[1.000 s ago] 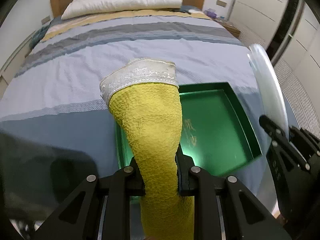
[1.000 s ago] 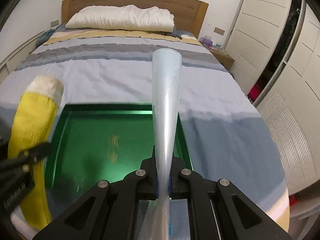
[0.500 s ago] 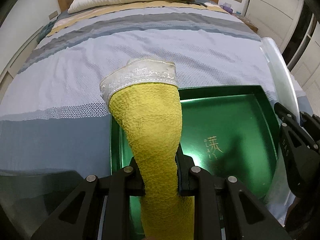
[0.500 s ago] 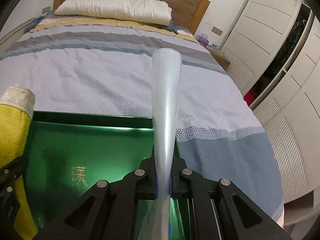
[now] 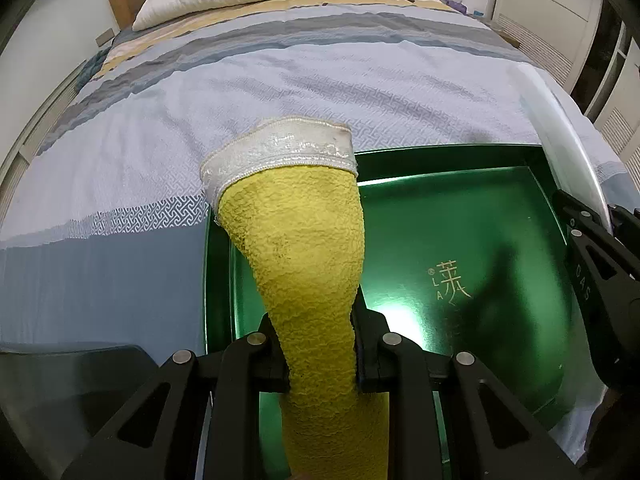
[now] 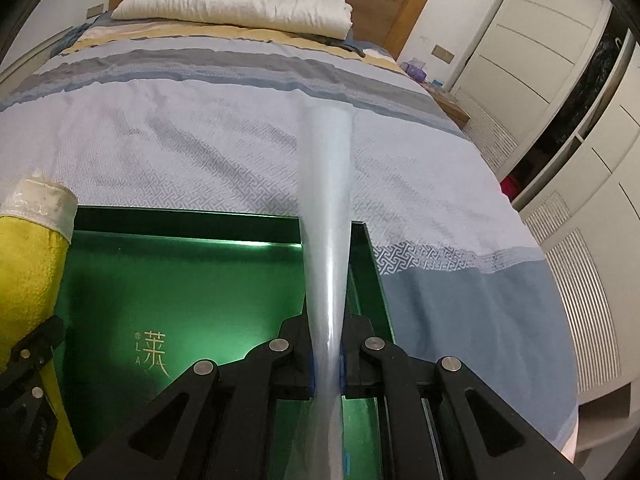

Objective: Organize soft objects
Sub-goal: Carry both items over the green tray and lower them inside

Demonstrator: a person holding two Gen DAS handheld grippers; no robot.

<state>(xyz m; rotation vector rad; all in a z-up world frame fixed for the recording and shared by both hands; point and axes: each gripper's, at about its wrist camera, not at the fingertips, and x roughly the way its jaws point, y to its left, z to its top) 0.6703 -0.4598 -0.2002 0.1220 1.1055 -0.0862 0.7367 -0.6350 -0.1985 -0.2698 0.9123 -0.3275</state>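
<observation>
The green tray (image 5: 460, 248) lies on the bed (image 5: 280, 92), near its foot end. Above the tray's left part, the left gripper (image 5: 320, 354) is clamped on a yellow terry towel (image 5: 304, 248) with a white woven band at its end. Above the tray's right edge, the right gripper (image 6: 327, 354) pinches a pale translucent sheet (image 6: 327, 208), possibly a plastic bag. A white pillow (image 6: 232, 4) lies far beyond the tray, against the wooden headboard (image 6: 404, 12).
</observation>
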